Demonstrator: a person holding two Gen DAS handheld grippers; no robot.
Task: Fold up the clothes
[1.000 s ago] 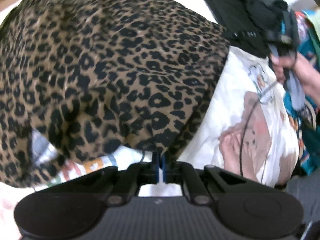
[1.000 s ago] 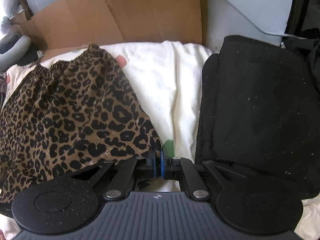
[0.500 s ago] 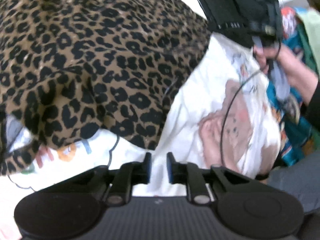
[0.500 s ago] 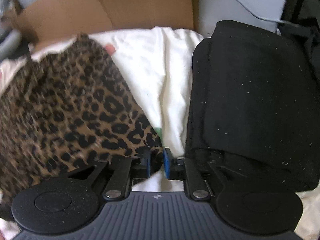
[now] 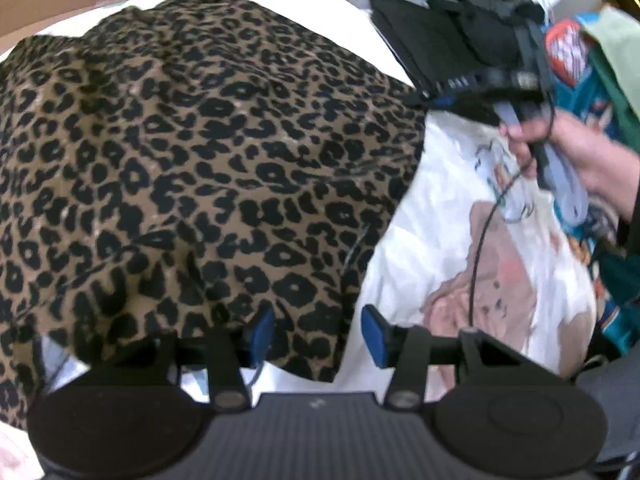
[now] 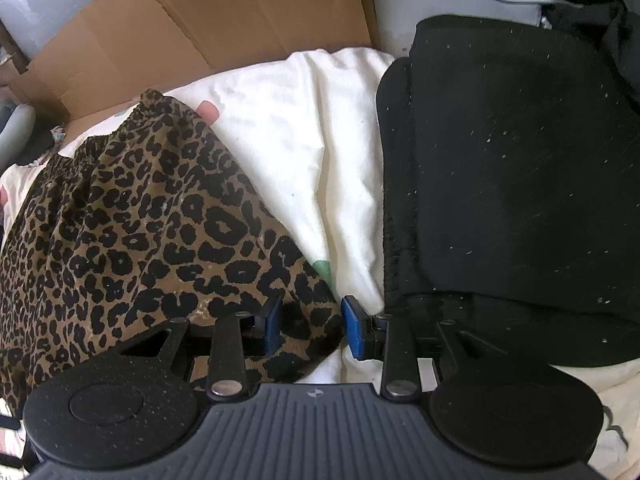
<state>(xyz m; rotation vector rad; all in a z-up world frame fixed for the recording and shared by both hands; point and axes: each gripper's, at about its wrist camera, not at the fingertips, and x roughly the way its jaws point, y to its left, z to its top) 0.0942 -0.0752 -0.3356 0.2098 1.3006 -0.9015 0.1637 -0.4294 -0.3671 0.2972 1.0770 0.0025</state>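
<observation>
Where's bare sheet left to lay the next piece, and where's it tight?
Free: the white sheet strip between the leopard garment and the black pile, running to the cardboard. Tight: near the right gripper, where the two nearly meet.

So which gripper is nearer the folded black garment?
Right. The right gripper hangs open at the leopard-print garment's corner, right beside the folded black garment. The left gripper is open at the leopard hem, farther off.
</observation>
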